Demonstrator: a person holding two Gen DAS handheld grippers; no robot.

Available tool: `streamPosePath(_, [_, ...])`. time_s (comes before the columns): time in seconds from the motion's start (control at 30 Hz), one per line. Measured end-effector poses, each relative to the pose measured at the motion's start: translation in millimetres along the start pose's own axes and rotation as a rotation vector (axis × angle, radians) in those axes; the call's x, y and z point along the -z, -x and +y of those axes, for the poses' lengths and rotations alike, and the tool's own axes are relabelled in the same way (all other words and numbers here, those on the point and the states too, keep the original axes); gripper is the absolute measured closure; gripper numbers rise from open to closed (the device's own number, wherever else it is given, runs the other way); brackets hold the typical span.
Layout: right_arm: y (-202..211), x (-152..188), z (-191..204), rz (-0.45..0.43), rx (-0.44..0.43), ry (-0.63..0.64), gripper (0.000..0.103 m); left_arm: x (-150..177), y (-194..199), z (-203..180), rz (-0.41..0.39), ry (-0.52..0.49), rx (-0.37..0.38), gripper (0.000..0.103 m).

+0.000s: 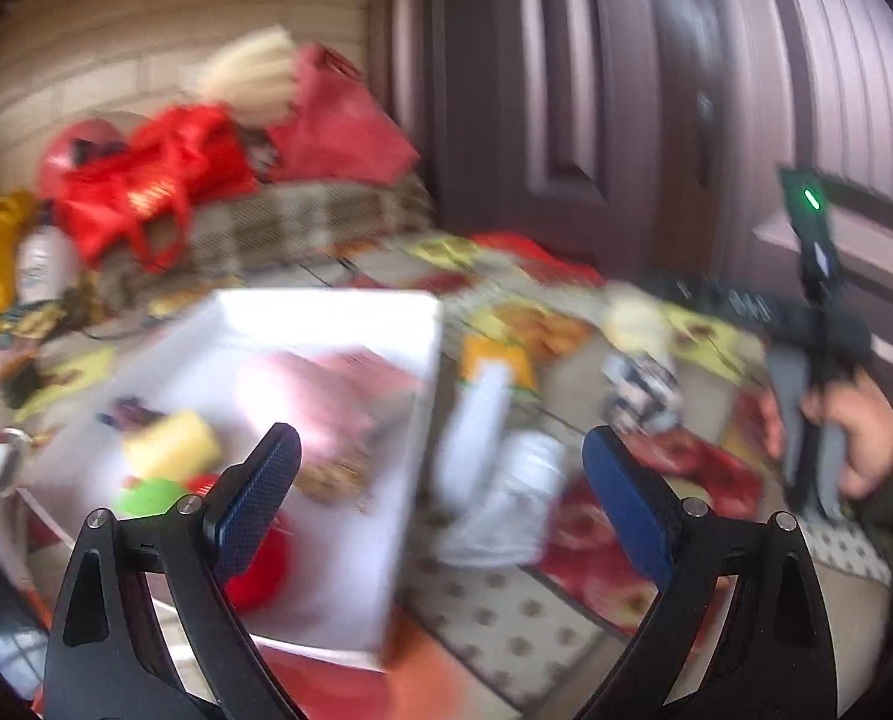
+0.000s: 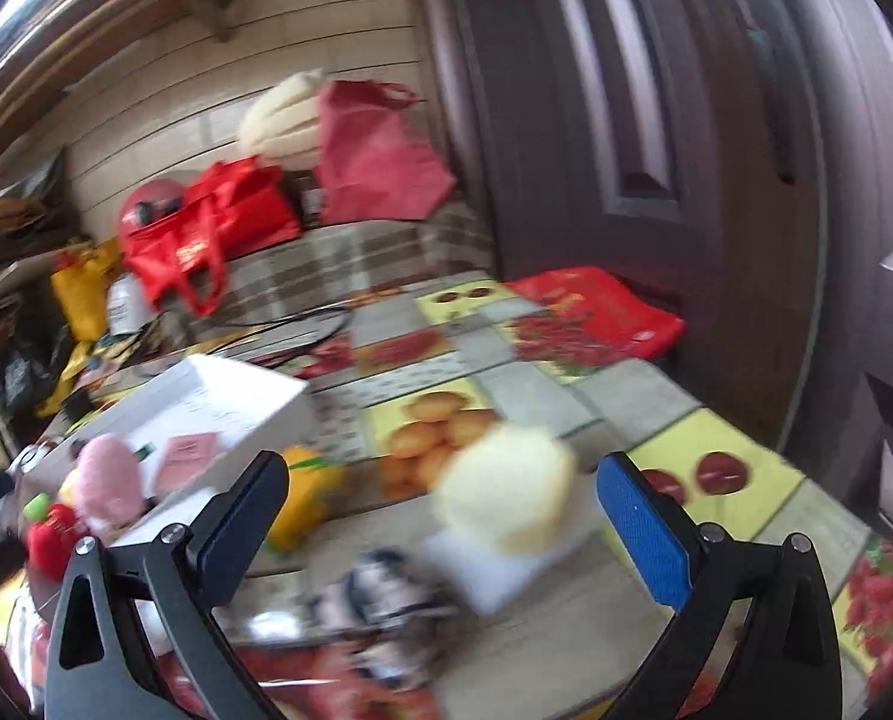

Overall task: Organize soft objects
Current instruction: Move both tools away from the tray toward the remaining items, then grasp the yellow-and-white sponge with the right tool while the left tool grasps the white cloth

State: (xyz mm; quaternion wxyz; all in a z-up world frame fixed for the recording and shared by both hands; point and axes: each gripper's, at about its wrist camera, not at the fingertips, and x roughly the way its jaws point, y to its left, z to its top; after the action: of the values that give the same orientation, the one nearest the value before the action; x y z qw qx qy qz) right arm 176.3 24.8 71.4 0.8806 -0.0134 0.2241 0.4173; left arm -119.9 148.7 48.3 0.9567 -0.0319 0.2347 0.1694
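A white box [image 1: 302,396] on the table holds soft toys: a pink one [image 1: 326,396], a yellow one [image 1: 170,450], a green one [image 1: 146,495] and a red one [image 1: 260,564]. My left gripper [image 1: 440,498] is open above the box's right edge, with a white soft thing [image 1: 494,468] lying past its fingers. My right gripper [image 2: 443,516] is open and holds nothing; a cream plush [image 2: 506,495], a black-and-white soft toy [image 2: 386,606] and an orange one [image 2: 302,498] lie on the cloth between and beyond its fingers. The box [image 2: 206,414] with the pink toy [image 2: 110,486] sits left of it.
Red bags [image 2: 206,228], a cream cushion [image 2: 284,114] and a red helmet [image 1: 80,144] are piled at the back by the tiled wall. A dark door [image 2: 626,120] stands on the right. A flat red bag [image 2: 596,306] lies at the table's far edge. A hand [image 1: 854,426] holds the other gripper.
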Motion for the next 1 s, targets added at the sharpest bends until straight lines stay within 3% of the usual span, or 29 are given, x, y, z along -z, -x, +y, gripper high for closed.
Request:
streamPosePath(0.07, [-13.0,-3.7,-15.3,0.054,-0.018,-0.03,0.0,0.4,-14.3,-22.6,0.086,-0.065,0.009,0.007])
streamPosePath(0.2, [-40.7,-3.3,-17.5,0.187,-0.023,-0.027,0.0,3.2,-25.9,-51.7,0.141,-0.183,-0.026,0.008])
streamPosePath(0.3, [-44.3,-1.6,-9.5,0.208,-0.012,0.036,0.0,5.0,-33.0,-53.1,0.174,-0.178,-0.012,0.023])
streamPosePath(0.4, [-57.8,-1.4,3.1,0.247,0.03,0.119,0.001,5.4,-44.6,-46.9,0.225,-0.141,-0.002,0.025])
streamPosePath(0.47, [-68.6,1.8,6.8,0.302,0.051,0.148,0.006,5.2,-52.3,-46.4,0.257,-0.128,0.007,0.026])
streamPosePath(0.5, [-70.2,2.3,5.6,0.313,0.053,0.151,0.017,6.5,-54.5,-46.9,0.267,-0.13,0.01,0.026])
streamPosePath(0.53, [-69.8,2.8,4.7,0.315,0.058,0.149,0.032,7.5,-57.8,-49.0,0.285,-0.139,0.014,0.026])
streamPosePath(0.57, [-68.4,2.1,3.9,0.307,0.056,0.145,0.036,8.2,-60.8,-50.2,0.298,-0.146,0.014,0.028])
streamPosePath(0.6, [-66.6,1.7,2.8,0.299,0.048,0.141,0.038,9.0,-63.7,-51.4,0.312,-0.152,0.011,0.039])
streamPosePath(0.63, [-62.5,1.3,1.6,0.284,0.037,0.136,0.04,9.9,-65.9,-51.5,0.321,-0.152,0.019,0.059])
streamPosePath(0.67, [-58.9,0.3,1.0,0.265,0.037,0.132,0.041,11.1,-66.5,-51.5,0.327,-0.149,0.03,0.068])
streamPosePath(0.9, [-36.5,-6.3,3.8,0.13,0.039,0.129,0.041,9.5,-56.2,-53.8,0.265,-0.171,0.047,0.068])
streamPosePath(1.0, [-26.9,-8.4,-2.8,0.074,0.03,0.094,0.041,8.1,-34.8,-57.3,0.158,-0.198,0.083,0.068])
